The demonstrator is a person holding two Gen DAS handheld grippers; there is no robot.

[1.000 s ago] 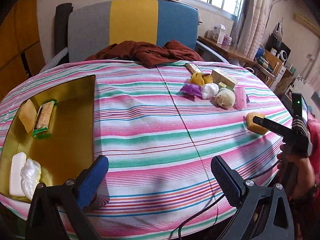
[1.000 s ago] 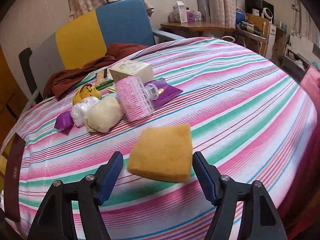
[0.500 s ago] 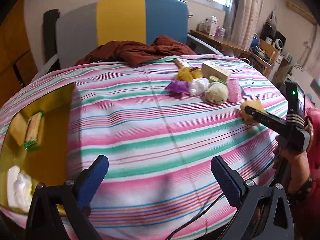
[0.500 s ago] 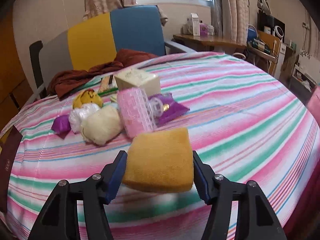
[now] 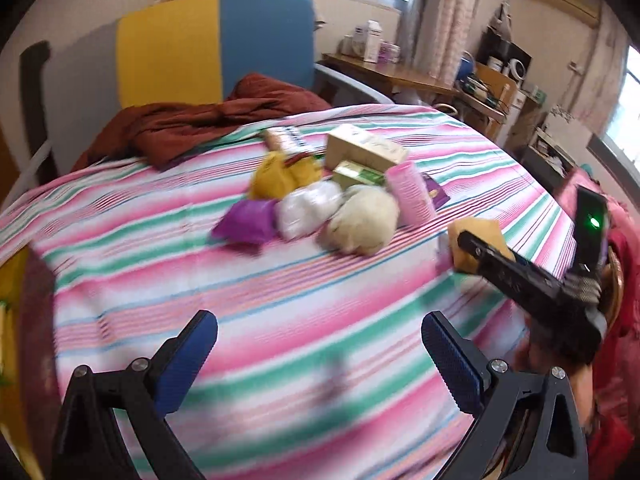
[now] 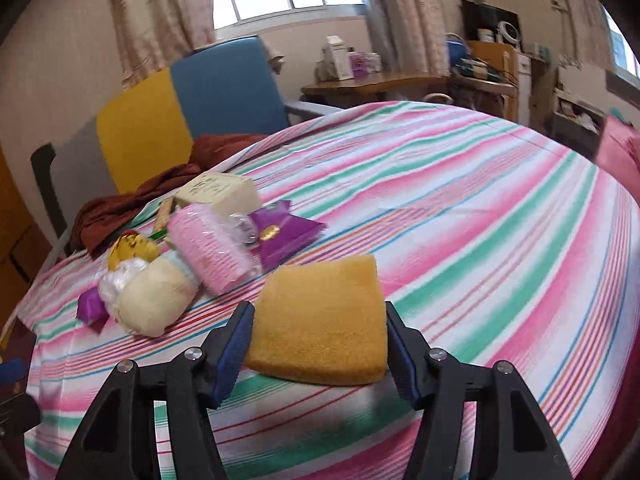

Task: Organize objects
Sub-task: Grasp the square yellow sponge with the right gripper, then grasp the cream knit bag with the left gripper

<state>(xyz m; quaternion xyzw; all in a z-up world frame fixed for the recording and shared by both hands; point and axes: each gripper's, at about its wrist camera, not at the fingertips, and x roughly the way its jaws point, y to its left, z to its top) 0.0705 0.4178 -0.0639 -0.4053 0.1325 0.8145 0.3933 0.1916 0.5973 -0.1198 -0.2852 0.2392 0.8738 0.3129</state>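
A yellow sponge (image 6: 324,300) sits between the blue pads of my right gripper (image 6: 317,332), which is shut on it just above the striped tablecloth (image 6: 480,220). From the left wrist view the same sponge (image 5: 476,232) shows at the right, behind a black finger (image 5: 500,264). My left gripper (image 5: 317,328) hangs open and empty over the cloth. A pile lies beyond: purple packet (image 5: 246,222), white bag (image 5: 308,208), cream ball (image 5: 364,220), pink roller (image 5: 410,192), beige box (image 5: 364,148), yellow toy (image 5: 276,176). Only the rim of the gold tray (image 5: 10,280) shows at the far left.
A red-brown cloth (image 5: 208,120) is heaped at the table's far edge against a yellow and blue chair (image 5: 212,40). A wooden desk (image 5: 392,76) with boxes stands behind right. A person's hand (image 5: 560,360) holds the right gripper at the table's right edge.
The right gripper's jaws closed onto the sponge and raised it slightly. The left gripper swung right, so the gold tray slid almost out of its view and the pile came closer.
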